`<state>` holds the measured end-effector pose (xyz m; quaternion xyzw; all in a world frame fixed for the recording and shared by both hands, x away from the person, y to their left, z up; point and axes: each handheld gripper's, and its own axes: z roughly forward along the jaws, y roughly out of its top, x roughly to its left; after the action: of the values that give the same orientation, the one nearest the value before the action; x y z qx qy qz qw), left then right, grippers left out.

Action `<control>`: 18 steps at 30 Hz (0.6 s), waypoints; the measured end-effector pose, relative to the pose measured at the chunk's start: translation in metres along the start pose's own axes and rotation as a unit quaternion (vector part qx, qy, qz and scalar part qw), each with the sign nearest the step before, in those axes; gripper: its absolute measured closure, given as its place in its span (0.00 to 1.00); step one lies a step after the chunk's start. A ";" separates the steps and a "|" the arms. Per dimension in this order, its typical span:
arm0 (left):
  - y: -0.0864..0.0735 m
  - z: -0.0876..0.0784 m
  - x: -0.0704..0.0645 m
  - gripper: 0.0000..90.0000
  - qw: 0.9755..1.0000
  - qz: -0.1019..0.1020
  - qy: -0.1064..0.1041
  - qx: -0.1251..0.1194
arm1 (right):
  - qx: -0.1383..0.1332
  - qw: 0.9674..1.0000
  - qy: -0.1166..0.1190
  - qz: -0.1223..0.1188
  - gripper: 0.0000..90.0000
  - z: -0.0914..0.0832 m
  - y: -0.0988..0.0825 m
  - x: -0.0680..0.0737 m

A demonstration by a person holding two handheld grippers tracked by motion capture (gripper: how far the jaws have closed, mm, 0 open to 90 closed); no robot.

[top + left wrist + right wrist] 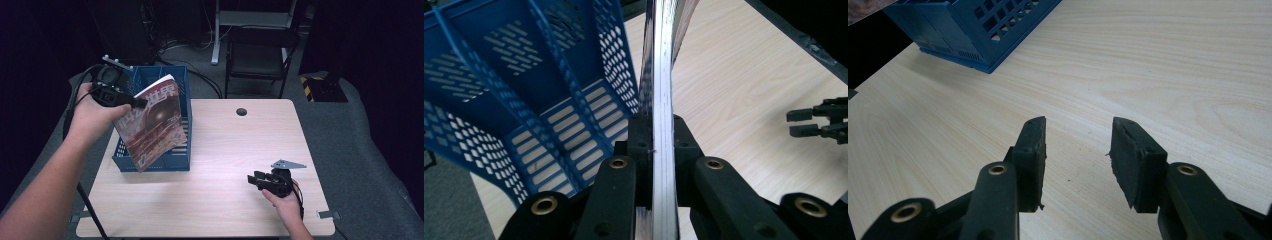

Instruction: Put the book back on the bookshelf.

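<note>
High view: at the left, the left gripper (131,101) has its jaws clamped on the upper edge of a magazine (155,122), which hangs tilted in front of and partly over the blue file rack (184,80) standing on the left part of the tabletop (225,150). The step in hand looks like slotting the magazine into 1 of the rack's compartments. To do that well, I judge the magazine should first be turned parallel to the dividers, then lowered bottom edge first so no corner catches a perforated wall. The left gripper view shows the magazine (663,75) edge-on, pinched firmly between the 2 jaws, with the rack (524,75) open just beside it on the left, so the nearest slot is close. The grip should hold until the bottom edge rests on the rack floor. Farther right, the right gripper (254,181) rests low over the bare tabletop, well apart from the rack, its jaws parted and empty; it could steady the rack if it slides.
</note>
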<state>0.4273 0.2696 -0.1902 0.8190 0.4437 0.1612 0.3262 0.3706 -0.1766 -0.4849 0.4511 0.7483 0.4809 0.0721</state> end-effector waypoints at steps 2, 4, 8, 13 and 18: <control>-0.001 0.000 0.004 0.93 1.000 -0.006 0.006 -0.001 | 0.001 1.000 0.000 0.004 0.64 0.000 0.000 0.000; -0.002 -0.001 0.009 0.93 1.000 -0.010 0.011 -0.001 | 0.000 1.000 0.000 0.004 0.64 0.000 0.000 0.001; -0.004 -0.005 0.014 0.93 1.000 -0.013 0.019 -0.002 | 0.002 1.000 0.001 0.003 0.64 0.000 0.000 0.000; -0.008 -0.009 0.022 0.93 0.999 -0.022 0.027 -0.001 | 0.001 1.000 0.000 0.003 0.64 0.000 0.000 0.000; -0.014 -0.016 0.032 0.93 0.999 -0.030 0.039 0.000 | 0.001 1.000 0.001 0.003 0.64 0.000 0.000 0.000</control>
<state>0.4276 0.3075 -0.1886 0.7982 0.4808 0.1831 0.3133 0.3703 -0.1761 -0.4851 0.4533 0.7474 0.4808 0.0691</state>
